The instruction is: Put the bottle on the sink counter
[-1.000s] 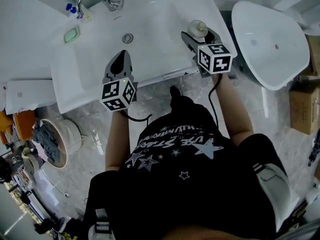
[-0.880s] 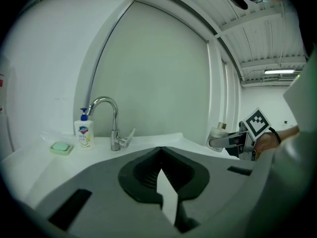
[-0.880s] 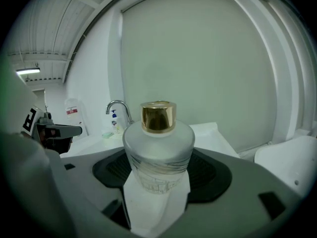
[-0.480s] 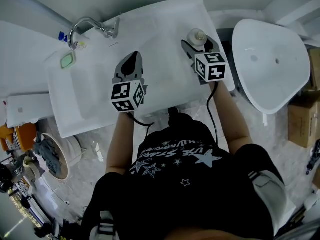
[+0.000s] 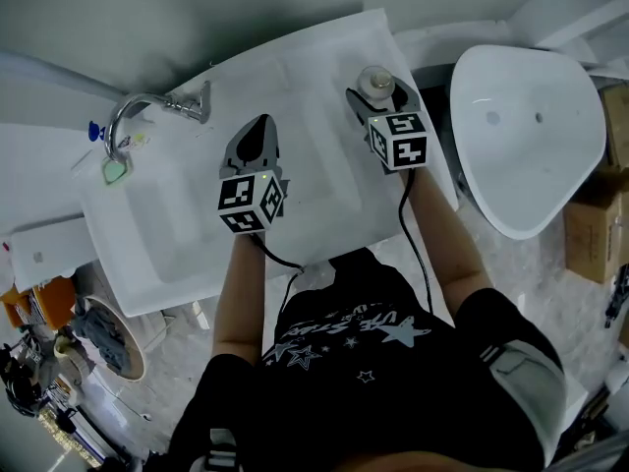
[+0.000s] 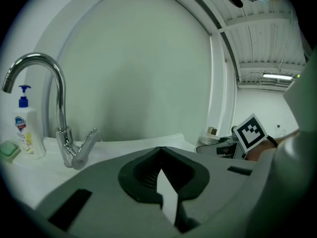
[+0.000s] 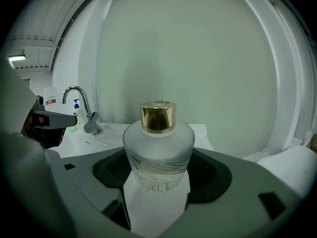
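A frosted glass bottle [image 7: 158,152] with a gold cap stands upright between the jaws of my right gripper [image 7: 157,182], which is shut on it. In the head view the bottle [image 5: 376,82] is held over the right part of the white sink counter [image 5: 324,67], near its back right corner. My left gripper [image 5: 253,146] hovers over the basin with its jaws shut and nothing between them; in the left gripper view its jaws [image 6: 166,192] meet in front of the chrome tap [image 6: 62,133].
A chrome tap [image 5: 147,111] stands at the counter's back left, with a blue-pump soap bottle [image 6: 26,128] and a green soap bar [image 5: 114,170] beside it. A white toilet [image 5: 526,136] sits right of the sink. A person's legs and black shirt fill the foreground.
Both grippers have moved forward over the sink, the right one carrying the bottle toward the back right of the counter. The left gripper has advanced over the basin.
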`<state>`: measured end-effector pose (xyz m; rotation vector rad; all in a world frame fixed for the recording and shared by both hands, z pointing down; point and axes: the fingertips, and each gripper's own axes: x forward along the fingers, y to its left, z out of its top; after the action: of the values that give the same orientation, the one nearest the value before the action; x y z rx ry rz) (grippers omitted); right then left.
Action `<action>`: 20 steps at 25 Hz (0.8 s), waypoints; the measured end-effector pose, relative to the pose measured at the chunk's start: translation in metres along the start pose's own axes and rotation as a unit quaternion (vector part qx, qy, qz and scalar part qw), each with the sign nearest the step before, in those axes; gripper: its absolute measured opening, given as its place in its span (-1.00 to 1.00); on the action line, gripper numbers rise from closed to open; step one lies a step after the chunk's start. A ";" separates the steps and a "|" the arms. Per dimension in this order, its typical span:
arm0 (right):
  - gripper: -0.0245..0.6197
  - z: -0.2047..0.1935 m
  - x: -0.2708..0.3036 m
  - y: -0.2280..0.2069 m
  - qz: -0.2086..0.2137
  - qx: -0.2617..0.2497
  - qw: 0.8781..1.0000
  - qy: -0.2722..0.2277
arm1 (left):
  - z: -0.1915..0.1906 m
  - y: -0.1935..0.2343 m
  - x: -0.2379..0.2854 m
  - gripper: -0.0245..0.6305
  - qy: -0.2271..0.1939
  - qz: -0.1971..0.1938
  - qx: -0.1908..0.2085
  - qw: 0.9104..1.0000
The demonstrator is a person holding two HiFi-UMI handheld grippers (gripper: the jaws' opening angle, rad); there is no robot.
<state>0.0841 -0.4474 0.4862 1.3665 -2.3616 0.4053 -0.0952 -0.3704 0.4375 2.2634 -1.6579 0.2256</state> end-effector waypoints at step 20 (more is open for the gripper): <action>0.06 0.005 0.101 -0.037 -0.056 -0.013 0.998 0.028 | -0.009 0.034 0.053 -0.90 0.017 0.006 -0.008 1.000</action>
<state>0.0696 -0.5450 0.5305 1.4492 -2.2253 0.3746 -0.1100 -0.4234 0.4684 2.2262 -1.6497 0.2508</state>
